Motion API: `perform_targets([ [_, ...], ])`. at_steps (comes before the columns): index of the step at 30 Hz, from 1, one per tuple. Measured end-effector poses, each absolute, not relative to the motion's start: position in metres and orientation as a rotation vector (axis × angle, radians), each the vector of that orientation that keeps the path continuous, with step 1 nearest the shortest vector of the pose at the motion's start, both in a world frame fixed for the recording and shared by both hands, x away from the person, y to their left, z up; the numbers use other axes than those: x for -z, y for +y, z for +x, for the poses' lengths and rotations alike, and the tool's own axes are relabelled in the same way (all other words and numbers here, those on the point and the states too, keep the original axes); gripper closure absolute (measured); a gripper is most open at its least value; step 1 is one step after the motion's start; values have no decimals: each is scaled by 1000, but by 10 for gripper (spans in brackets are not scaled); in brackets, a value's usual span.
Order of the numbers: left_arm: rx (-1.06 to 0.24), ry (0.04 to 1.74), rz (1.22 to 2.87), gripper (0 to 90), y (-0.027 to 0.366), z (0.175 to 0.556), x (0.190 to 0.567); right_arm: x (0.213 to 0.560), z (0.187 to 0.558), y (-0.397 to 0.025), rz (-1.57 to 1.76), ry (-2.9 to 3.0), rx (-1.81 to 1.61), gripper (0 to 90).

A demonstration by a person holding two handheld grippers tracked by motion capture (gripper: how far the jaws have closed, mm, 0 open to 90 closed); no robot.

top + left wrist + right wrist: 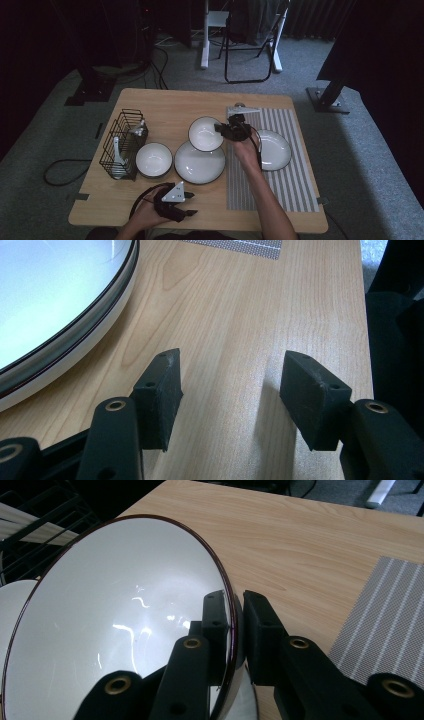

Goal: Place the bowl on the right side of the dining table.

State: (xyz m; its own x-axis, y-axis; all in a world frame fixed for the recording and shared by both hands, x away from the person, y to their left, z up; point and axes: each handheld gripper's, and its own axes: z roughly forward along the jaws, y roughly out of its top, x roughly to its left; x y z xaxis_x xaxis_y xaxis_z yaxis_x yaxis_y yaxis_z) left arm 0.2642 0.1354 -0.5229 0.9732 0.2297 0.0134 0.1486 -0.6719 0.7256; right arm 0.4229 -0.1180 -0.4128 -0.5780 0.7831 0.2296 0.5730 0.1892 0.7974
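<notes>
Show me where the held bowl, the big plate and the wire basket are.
held bowl [125, 625]: right gripper view, inner white surface.
big plate [199, 162]: high view, white centre.
wire basket [111, 145]: high view, left wire wall.

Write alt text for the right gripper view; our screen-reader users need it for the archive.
The right gripper pinches the rim of a white bowl with a dark edge, one jaw inside and one outside. Behind lie the wooden table, a striped grey mat and a black wire rack.

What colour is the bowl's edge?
The bowl is white with a dark brownish rim, clearest in the right gripper view.
</notes>
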Motion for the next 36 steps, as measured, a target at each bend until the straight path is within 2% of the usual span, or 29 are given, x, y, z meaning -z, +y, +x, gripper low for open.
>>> perform_targets([
  [36, -132, 263, 2319, 427, 135, 264, 523, 422, 424, -174, 1448, 2106, -1364, 809],
])
